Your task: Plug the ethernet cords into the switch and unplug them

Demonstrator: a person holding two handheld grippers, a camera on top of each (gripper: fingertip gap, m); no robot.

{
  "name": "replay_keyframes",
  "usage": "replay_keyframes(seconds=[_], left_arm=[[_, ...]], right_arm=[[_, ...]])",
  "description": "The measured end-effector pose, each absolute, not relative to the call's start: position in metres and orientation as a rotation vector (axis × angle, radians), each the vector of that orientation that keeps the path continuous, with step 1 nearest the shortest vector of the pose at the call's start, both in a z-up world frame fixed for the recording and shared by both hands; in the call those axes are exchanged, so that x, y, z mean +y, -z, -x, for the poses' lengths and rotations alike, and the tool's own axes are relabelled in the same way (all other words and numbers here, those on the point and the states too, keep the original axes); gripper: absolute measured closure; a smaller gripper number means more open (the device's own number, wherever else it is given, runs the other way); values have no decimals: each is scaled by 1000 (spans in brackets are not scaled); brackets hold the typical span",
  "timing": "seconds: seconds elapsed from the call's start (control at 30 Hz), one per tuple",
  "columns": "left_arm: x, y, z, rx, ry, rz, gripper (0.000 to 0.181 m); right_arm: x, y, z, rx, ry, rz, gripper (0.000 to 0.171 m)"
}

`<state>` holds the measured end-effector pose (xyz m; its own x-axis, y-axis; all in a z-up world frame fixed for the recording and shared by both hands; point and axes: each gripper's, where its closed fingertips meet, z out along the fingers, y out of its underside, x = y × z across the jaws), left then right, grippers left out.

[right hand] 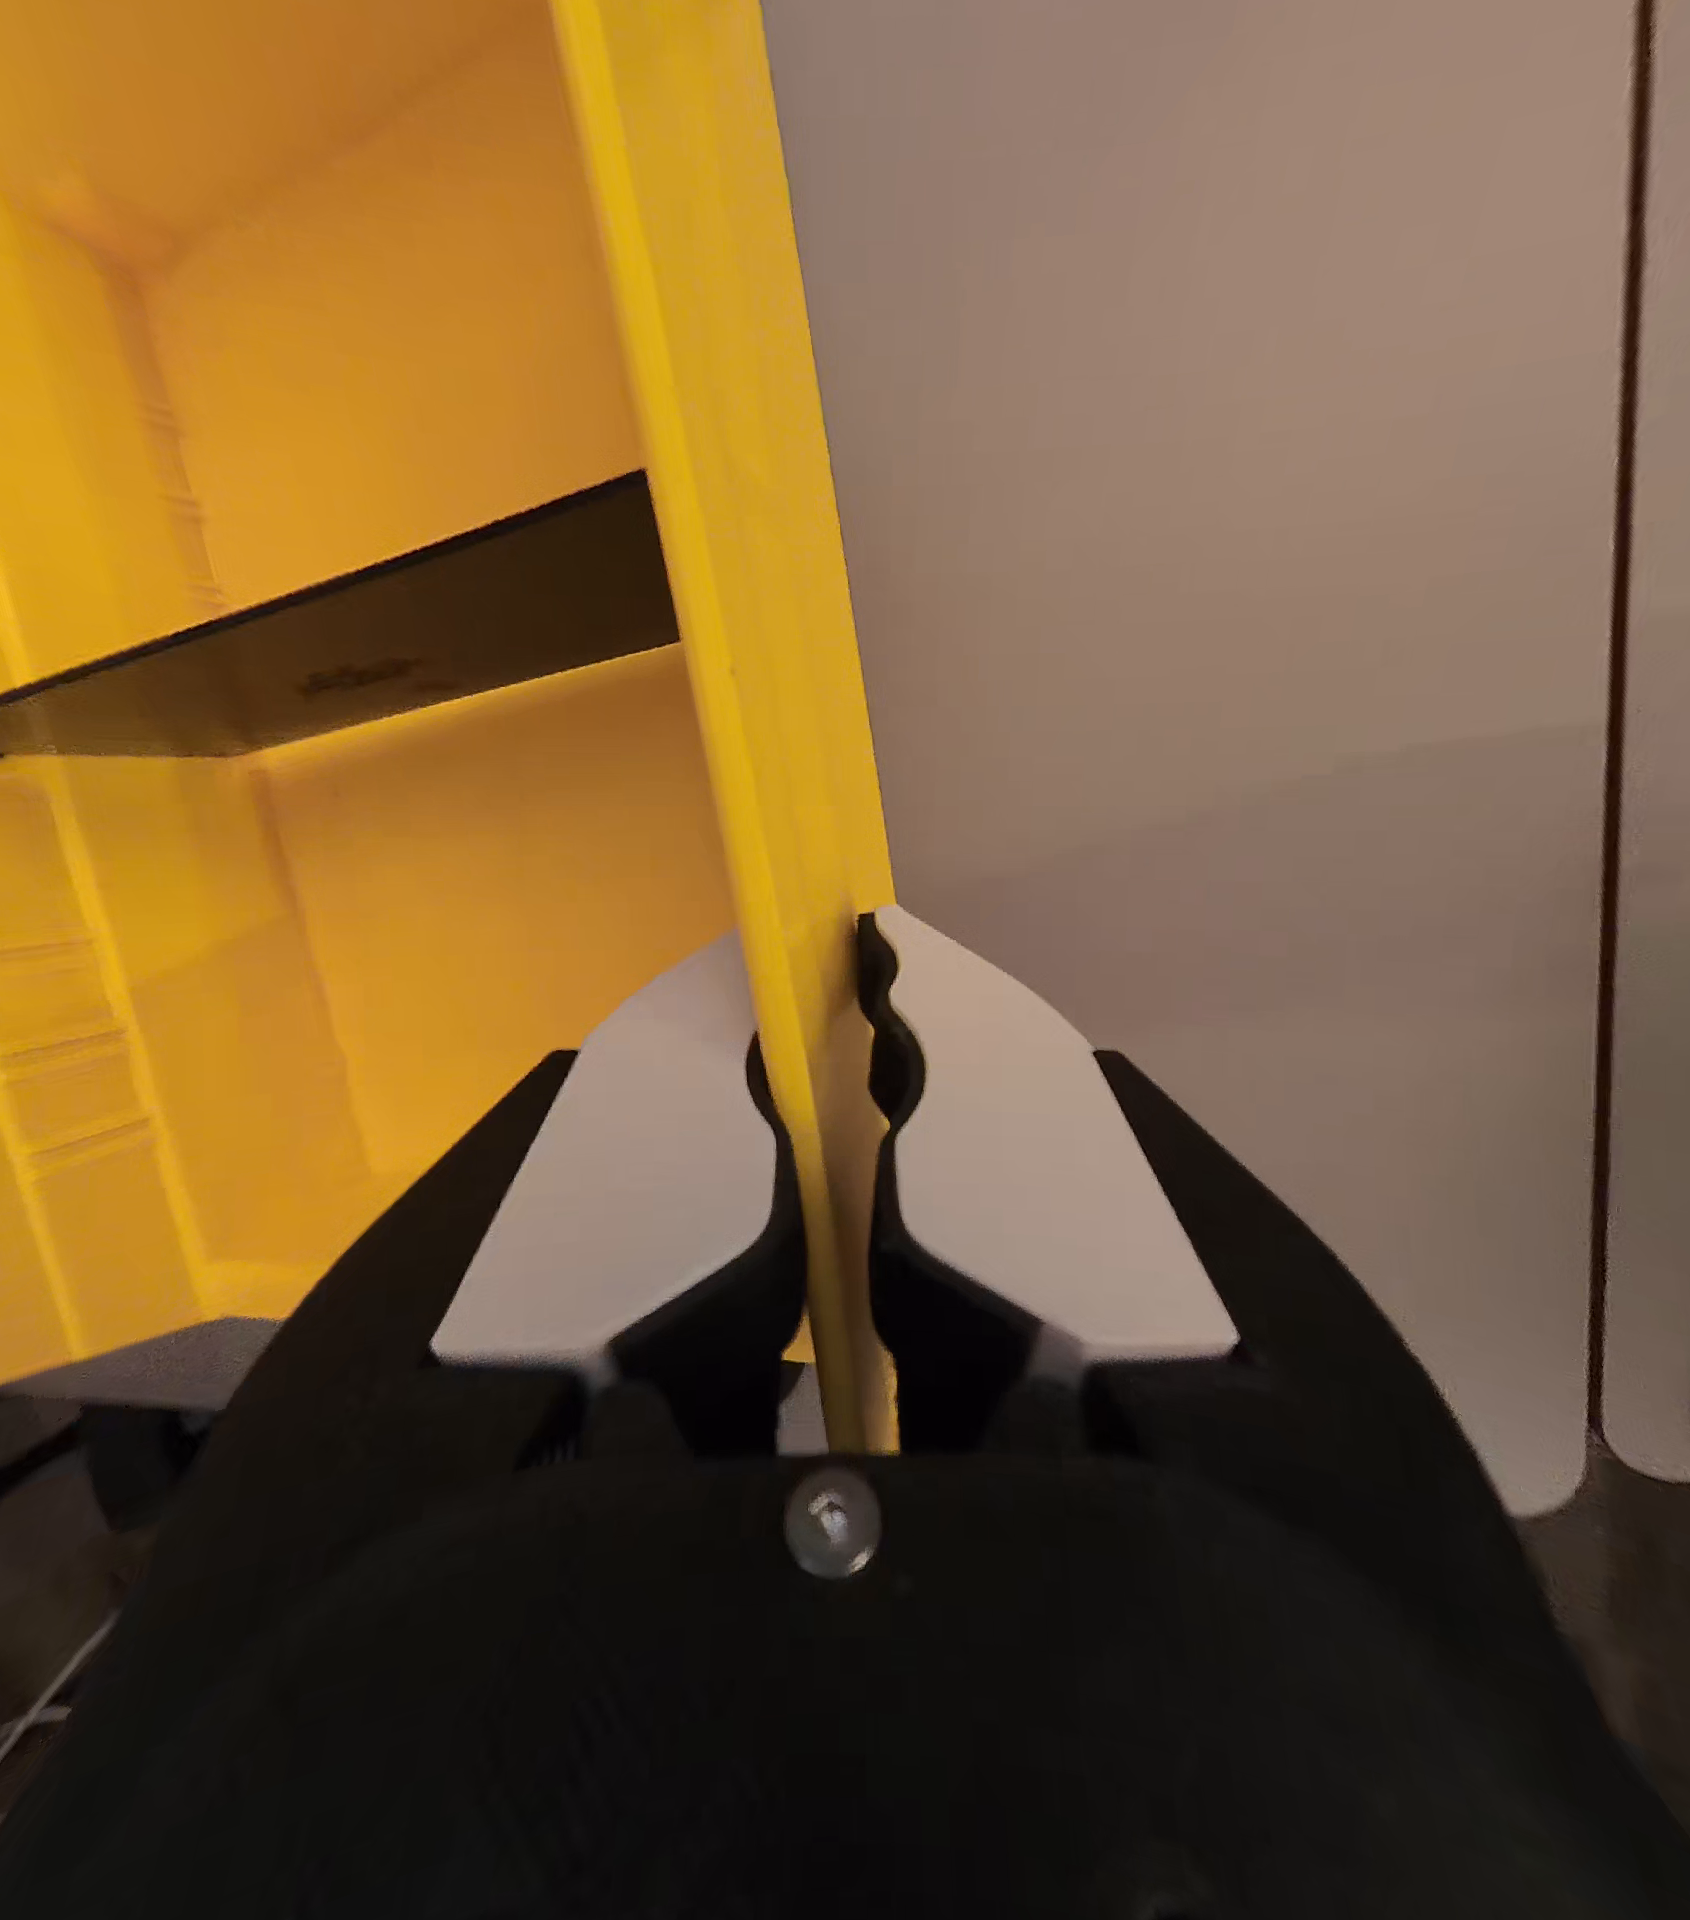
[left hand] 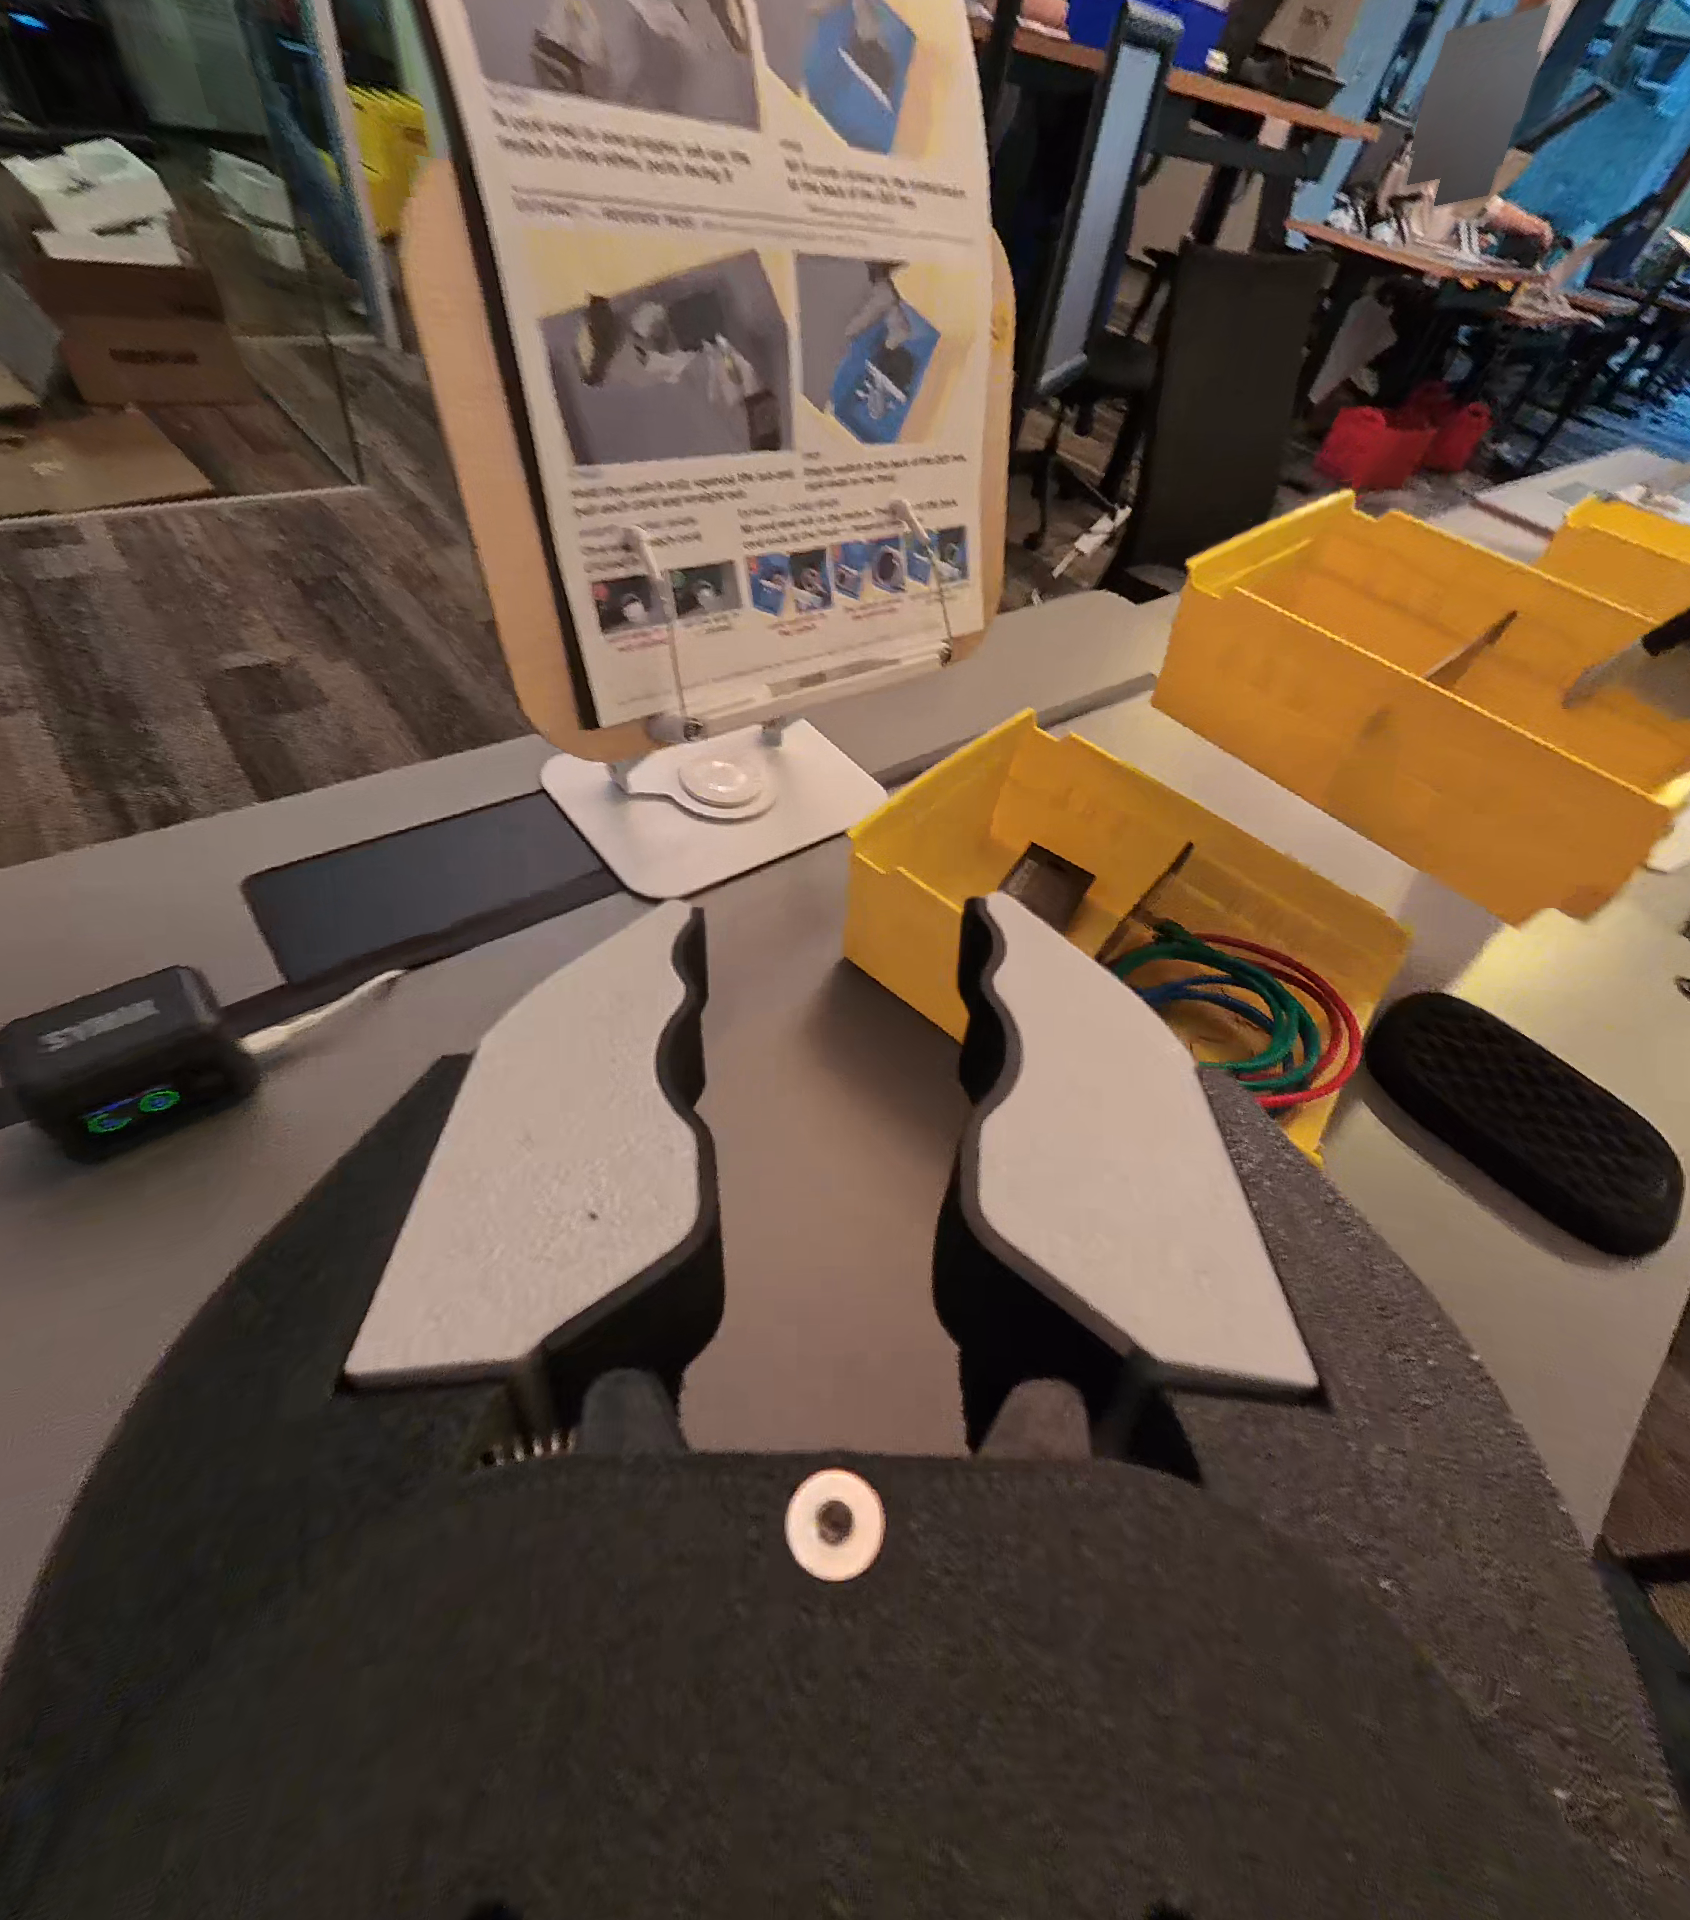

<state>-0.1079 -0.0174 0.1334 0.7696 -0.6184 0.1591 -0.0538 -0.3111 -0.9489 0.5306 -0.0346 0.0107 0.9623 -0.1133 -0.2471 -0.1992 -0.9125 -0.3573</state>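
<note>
A yellow bin (left hand: 924, 935) stands on the grey table (left hand: 820, 1143) just right of my left gripper (left hand: 833, 914), which is open, empty and low over the table. In that bin lie coiled green, blue and red ethernet cords (left hand: 1267, 1029), with a small dark box, apparently the switch (left hand: 1049, 883), behind them by a black divider. My right gripper (right hand: 810, 935) is shut on the side wall of a second yellow bin (right hand: 716, 520). It holds this bin (left hand: 1392, 707) tilted above the table at the right. The held bin has a black divider (right hand: 301, 665) and looks empty.
A document stand (left hand: 716, 364) with a printed sheet stands at the table's far edge. A small black device (left hand: 114, 1060) with green lights lies at the left, and a black oval pad (left hand: 1527, 1122) at the right. Desks and red bags are beyond. Some 65 cm of space lies between my two pairs of fingers.
</note>
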Motion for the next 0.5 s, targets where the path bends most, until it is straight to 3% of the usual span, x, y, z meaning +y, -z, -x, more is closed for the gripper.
replay_keyframes(seconds=[0.3, 0.5], left_arm=[[14, -67, 24, 626, 607, 1949, 131], [13, -16, -40, 675, 732, 1998, 118]], right_arm=[[-14, 93, -573, 416, -416, 2691, 162], [-3, 119, -575, 275, -367, 2685, 163]])
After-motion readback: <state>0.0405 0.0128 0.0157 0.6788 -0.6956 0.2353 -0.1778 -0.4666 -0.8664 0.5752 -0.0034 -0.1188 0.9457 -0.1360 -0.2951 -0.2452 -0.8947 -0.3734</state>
